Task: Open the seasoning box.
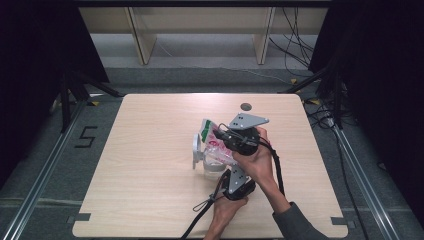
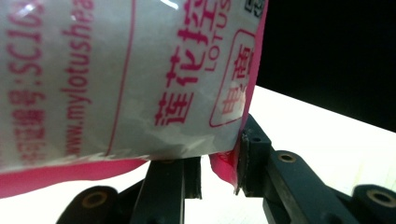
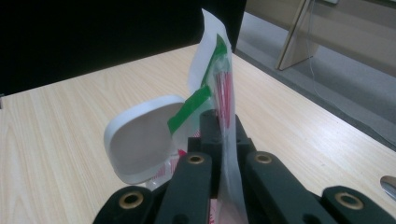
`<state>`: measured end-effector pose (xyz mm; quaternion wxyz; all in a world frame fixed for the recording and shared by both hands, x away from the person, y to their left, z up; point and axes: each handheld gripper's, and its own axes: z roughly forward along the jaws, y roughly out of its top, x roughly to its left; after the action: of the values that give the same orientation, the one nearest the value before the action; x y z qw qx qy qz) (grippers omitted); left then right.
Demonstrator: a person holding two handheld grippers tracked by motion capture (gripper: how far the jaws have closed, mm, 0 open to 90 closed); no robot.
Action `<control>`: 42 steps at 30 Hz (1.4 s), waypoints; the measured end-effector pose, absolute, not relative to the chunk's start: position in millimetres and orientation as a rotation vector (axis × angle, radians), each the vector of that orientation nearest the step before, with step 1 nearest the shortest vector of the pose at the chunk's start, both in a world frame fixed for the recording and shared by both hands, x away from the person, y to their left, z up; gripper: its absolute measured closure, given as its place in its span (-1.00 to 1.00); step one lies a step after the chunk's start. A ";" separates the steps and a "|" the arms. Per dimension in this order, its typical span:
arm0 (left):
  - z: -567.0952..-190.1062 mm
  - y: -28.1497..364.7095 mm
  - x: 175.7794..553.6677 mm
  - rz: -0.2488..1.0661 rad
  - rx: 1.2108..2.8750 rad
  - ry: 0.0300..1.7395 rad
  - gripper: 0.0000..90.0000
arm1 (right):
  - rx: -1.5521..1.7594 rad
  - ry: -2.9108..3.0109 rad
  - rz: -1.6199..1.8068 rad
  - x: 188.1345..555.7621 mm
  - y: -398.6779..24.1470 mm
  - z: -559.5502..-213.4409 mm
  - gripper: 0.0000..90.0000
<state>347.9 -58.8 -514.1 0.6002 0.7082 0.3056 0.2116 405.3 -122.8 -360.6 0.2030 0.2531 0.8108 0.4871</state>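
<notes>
The worktop (image 1: 150, 200) is a pale wood-grain panel. The work sits right of its centre, with bare surface all around it.

A clear container (image 1: 216, 162) with a white hinged lid (image 1: 196, 150) swung open stands on the worktop. A printed plastic bag (image 1: 214, 137), white with pink and green markings, is held over the container's mouth, tilted.

The right gripper (image 3: 223, 130) has its jaws fully closed on the thin upper edge of the bag. The left gripper (image 2: 219, 163) holds the bag's pink lower corner between jaws set partly apart, and the film lies against the jaw on the right of that view.

Risks, judged from this arrangement:
- The film is thin and slick. A slight pull could slide it out of either pair of jaws and drop the bag.
- The container is not held. A sideways tug on the bag could tip or shift it.
- Opposing pulls from the two grippers could tear the seam.
- The raised lid stands just beside the bag and could catch it.
</notes>
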 end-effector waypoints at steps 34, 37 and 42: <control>-513.9 -57.3 349.0 0.480 1.640 0.704 0.64 | 0.696 2.270 1.342 403.2 -117.6 -360.5 1.00; -513.7 -57.2 349.3 0.476 1.645 0.697 0.64 | 0.711 2.262 1.352 403.7 -117.1 -361.5 1.00; -513.5 -57.4 349.1 0.476 1.642 0.701 0.64 | 0.712 2.275 1.350 403.4 -117.1 -361.5 1.00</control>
<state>349.1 -57.4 -513.5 0.6028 0.7090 0.3028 0.2056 403.4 -117.1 -361.5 0.1999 0.2547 0.8137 0.4828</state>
